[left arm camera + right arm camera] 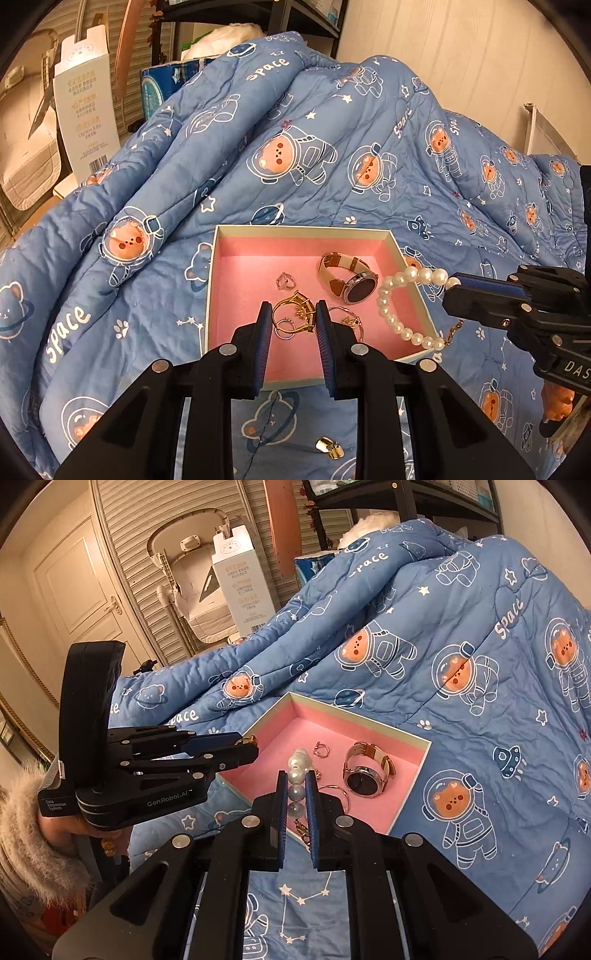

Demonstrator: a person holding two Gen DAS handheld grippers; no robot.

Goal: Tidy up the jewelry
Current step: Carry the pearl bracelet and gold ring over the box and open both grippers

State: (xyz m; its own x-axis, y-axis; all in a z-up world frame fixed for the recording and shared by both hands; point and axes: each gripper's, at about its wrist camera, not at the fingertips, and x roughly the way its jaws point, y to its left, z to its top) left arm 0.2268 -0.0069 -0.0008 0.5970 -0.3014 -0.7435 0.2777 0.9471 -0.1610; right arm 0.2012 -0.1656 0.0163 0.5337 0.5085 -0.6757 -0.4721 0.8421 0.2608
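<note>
Black left gripper [290,314] fingers pinch an angular gold bangle [293,308] above a square pink-lined box [303,230] on the quilted bed. Right gripper [296,788] fingers clamp a round-beaded pearl bracelet [397,306] draped over the box's rim.

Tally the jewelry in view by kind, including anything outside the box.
Watch: 1
Pearl bracelet: 1
Rings: 4 (they overlap, so this is approximate)
Loose gold piece: 1
Total: 7

Home bedroom, bear-print quilt [314,155], panelled door [77,587], louvered closet [147,524]
</note>
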